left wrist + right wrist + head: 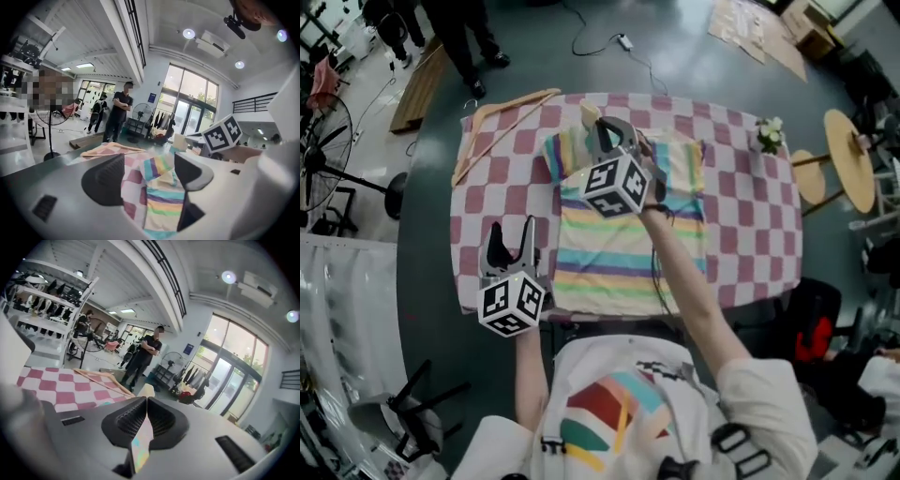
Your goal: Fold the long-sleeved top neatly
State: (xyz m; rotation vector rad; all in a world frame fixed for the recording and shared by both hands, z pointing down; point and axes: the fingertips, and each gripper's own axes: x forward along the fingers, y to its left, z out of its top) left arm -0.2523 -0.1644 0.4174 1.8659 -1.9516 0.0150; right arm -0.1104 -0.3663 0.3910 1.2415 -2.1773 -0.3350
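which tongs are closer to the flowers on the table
Right. The right tongs grip the striped top at its far end, left of the flowers; the left tongs hover by its near left edge, farther away.

White short-sleeved T-shirt (619, 375), red-teal-yellow print. Both left gripper (512, 231) and right gripper (609, 131) were grey, black-padded, with black-white marker cubes (512, 305).

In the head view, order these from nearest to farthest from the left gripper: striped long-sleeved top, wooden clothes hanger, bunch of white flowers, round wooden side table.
1. Striped long-sleeved top, beside the left gripper.
2. Wooden clothes hanger, far left.
3. Bunch of white flowers, far right corner.
4. Round wooden side table, beyond the right edge.
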